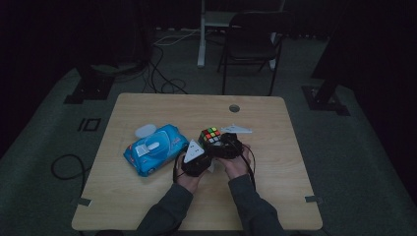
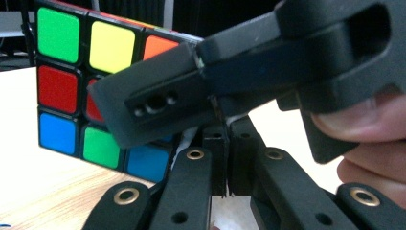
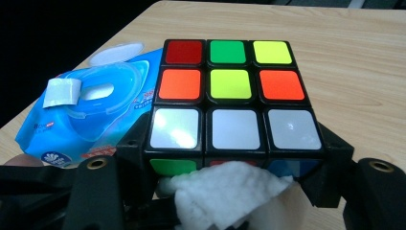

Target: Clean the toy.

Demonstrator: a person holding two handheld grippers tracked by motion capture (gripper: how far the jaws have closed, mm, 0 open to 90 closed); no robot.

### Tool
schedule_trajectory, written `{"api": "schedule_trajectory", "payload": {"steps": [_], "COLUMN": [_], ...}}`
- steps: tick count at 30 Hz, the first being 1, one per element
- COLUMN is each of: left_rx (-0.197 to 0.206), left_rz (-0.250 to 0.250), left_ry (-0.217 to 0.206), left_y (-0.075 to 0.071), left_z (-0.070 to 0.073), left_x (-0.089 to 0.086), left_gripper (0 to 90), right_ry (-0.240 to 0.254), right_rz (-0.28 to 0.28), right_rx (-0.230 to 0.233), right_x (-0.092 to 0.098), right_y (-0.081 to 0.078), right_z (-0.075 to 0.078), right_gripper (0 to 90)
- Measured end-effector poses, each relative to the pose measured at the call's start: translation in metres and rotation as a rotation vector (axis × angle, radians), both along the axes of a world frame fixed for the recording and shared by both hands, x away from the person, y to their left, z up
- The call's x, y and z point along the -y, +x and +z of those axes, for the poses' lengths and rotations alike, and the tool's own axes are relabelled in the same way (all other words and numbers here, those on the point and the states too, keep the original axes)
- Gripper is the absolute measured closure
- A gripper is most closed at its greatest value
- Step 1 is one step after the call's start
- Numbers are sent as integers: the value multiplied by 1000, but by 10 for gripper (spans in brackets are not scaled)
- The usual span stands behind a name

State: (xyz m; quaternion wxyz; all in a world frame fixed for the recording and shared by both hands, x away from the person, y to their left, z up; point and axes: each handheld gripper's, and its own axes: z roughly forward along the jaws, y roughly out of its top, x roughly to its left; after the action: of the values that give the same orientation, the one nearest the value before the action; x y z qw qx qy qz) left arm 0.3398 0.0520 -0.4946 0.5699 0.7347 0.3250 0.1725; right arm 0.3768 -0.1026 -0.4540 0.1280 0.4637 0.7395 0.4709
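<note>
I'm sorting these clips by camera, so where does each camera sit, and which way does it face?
High view: above the person's side of the table, looking forward and down; both sleeves and hands show, with the left tool and right tool at the cube.
Left tool view: rides the left tool, facing the cube and the right tool; fingers show.
Right tool view: rides the right tool, facing the cube, a white wipe and the wipes pack.
Shared: all three show the cube.

Glossy plastic cube (image 3: 230, 100), fluffy white cloth wipe (image 3: 230, 191), shiny blue plastic-film wipe pack (image 3: 86, 120), matt wooden table (image 3: 344, 62).
</note>
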Motion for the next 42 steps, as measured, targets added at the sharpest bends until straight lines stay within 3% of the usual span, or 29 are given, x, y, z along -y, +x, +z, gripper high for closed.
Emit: {"api": "schedule_trajectory", "payload": {"steps": [18, 42], "left_rx": [6, -8], "left_rz": [11, 12], "left_ry": [-18, 7], "left_y": [-3, -4], "left_z": [-1, -8], "left_x": [-3, -6], "left_gripper": [885, 885], "right_ry": [3, 5], "right_rz": [1, -22], "right_rx": [-4, -6], "right_x": [0, 8], "right_y": [1, 3], "right_z": [-1, 0], "right_gripper": [347, 346]}}
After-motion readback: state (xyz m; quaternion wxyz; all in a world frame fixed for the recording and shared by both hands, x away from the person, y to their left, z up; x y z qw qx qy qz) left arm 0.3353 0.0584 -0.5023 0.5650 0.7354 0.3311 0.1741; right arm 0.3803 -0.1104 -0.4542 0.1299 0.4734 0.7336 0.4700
